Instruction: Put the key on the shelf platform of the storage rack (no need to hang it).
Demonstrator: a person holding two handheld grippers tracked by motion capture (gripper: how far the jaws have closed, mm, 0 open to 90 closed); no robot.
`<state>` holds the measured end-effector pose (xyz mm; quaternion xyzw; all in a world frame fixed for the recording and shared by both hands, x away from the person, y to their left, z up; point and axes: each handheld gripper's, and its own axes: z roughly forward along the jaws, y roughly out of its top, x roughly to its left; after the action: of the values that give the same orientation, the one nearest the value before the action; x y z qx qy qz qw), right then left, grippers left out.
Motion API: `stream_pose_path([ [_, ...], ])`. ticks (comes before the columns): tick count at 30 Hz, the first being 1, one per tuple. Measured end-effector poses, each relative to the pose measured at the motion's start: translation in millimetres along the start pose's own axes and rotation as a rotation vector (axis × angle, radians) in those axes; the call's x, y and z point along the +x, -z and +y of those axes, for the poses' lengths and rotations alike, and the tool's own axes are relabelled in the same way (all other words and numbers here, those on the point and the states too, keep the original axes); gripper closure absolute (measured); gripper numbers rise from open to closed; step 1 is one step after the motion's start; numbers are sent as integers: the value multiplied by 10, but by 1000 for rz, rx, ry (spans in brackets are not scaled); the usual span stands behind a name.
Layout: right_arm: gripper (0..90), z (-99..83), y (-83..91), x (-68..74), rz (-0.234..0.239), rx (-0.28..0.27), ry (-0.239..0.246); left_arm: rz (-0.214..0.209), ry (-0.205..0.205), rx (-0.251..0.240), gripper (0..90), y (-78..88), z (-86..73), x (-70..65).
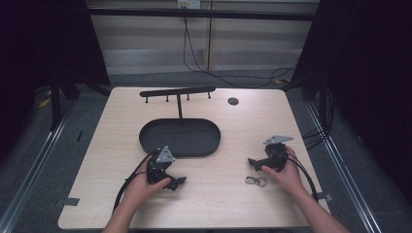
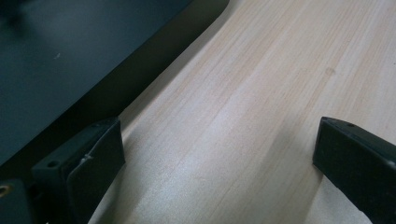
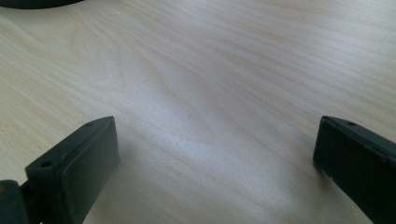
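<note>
While both wait wide apart, right claw (image 1: 256, 164) empty, key clip (image 1: 255, 181) just below it, left claw (image 1: 176, 183) empty too

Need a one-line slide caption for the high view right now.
Both hands rest on the wooden table, left tool and right tool open, a metal clasp near the right, black oval tray behind.

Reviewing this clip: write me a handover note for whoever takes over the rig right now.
Left gripper: open, holds nothing, low over the wooden table beside the black oval tray.
Right gripper: open, holds nothing.
The small metal key ring clasp lies on the table just in front of the right gripper, untouched.
The black T-shaped hook stand rises from the tray with nothing on its hooks.
Done: nothing moved.
Left: probably picking up the clasp.
</note>
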<state>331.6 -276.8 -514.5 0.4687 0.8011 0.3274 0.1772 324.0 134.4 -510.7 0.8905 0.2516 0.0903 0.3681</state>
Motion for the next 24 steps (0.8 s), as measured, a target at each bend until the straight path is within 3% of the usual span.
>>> stream_pose_path([
  [6,56,43,53,-11,8,66,17,0,5,-4,16,-3,0,-3],
  [8,164,84,134,-5,23,118,48,0,0,0,16,0,0,0],
  [9,164,84,134,-5,23,118,48,0,0,0,16,0,0,0],
  [10,189,99,175,16,6,142,103,0,0,0,16,0,0,0],
  [11,189,99,175,16,6,142,103,0,0,0,16,0,0,0],
  [14,231,148,253,67,34,206,166,0,0,0,16,0,0,0],
  [16,243,176,302,82,60,215,161,-1,1,1,15,1,0,-1],
  [23,276,236,441,102,82,234,176,0,2,1,15,2,-1,-3],
  [24,286,231,481,106,104,244,177,-1,2,1,15,2,-1,-2],
])
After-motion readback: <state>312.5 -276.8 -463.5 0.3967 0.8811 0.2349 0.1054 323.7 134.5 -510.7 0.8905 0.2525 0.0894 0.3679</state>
